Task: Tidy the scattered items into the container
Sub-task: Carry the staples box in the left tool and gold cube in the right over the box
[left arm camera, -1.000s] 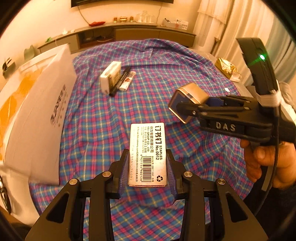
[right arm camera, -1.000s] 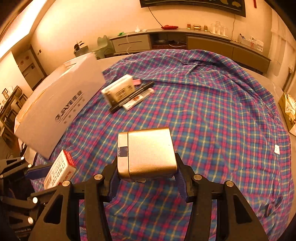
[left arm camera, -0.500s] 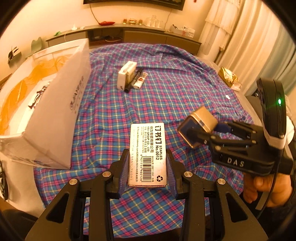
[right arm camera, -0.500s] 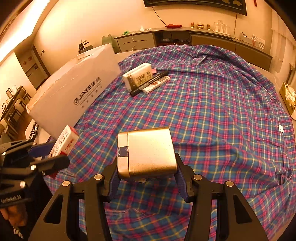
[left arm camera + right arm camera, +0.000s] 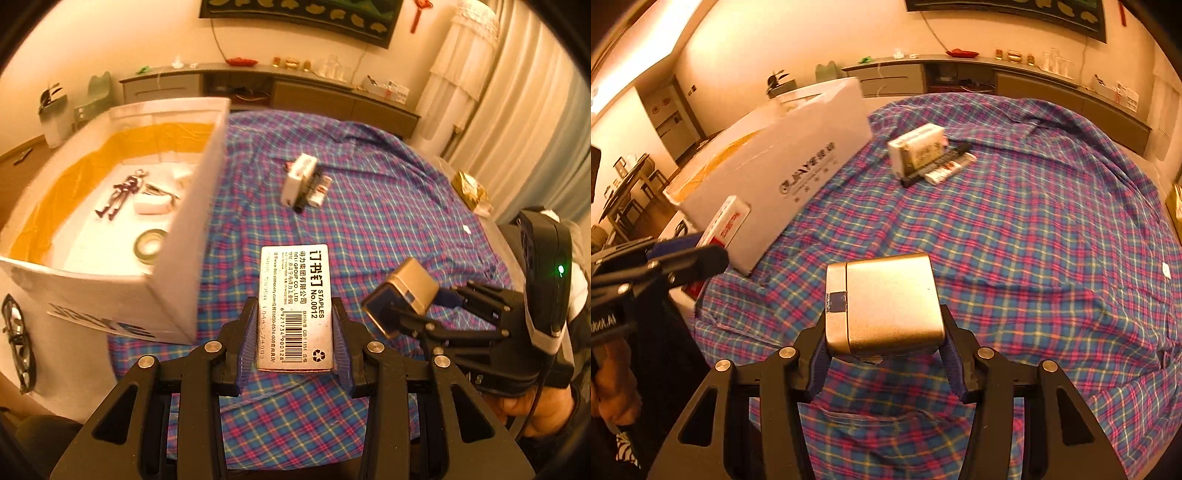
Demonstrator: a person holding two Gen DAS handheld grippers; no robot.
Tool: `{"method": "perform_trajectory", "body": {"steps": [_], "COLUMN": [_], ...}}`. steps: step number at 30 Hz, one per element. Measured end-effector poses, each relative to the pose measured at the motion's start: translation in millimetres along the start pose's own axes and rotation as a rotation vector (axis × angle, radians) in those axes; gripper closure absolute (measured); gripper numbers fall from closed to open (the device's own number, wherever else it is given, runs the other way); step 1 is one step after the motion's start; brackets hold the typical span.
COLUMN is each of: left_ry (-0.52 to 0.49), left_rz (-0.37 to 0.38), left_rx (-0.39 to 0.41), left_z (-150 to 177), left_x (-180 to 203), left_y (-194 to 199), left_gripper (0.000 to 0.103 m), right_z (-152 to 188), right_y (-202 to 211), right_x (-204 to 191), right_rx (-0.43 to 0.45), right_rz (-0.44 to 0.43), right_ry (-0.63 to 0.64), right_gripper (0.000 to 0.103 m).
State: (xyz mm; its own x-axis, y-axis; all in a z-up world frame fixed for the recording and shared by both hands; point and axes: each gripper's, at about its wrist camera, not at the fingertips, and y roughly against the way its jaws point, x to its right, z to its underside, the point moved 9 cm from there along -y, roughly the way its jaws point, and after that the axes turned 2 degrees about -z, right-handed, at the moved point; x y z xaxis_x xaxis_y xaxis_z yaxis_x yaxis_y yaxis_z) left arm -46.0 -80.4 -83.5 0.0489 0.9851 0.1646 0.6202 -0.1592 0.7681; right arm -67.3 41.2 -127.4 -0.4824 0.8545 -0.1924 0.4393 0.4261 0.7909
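Hidden: the far inner corner of the white container sits behind its near wall; a blurred small figure and tape roll lie inside.
Left gripper: jaws pinching a flat cardboard staples box, held above the plaid cloth just right of the container.
Right gripper: jaws clamped on a smooth gold metallic block with rounded corners.
Cloth: a white box and two markers touching; labels unreadable.
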Motion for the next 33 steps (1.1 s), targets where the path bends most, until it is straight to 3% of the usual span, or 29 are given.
{"method": "perform_trajectory", "body": {"steps": [18,33], "left_ry": [0.050,0.063], "left_rz": [-0.097,-0.119], "left_rx": [0.069,0.100], "left_z": [-25,-40], "left_x": [-66,-111], "left_y": [44,68], "left_gripper": [0.064,0.064], "right_z": [-64,-112], "right_y": [9,21], "right_x": [-85,-137], "right_rx": [0.020,0.030], "right_rz": [-0.044,-0.066], "right_ry": [0.198,0.317], "right_gripper": [0.050,0.050]}}
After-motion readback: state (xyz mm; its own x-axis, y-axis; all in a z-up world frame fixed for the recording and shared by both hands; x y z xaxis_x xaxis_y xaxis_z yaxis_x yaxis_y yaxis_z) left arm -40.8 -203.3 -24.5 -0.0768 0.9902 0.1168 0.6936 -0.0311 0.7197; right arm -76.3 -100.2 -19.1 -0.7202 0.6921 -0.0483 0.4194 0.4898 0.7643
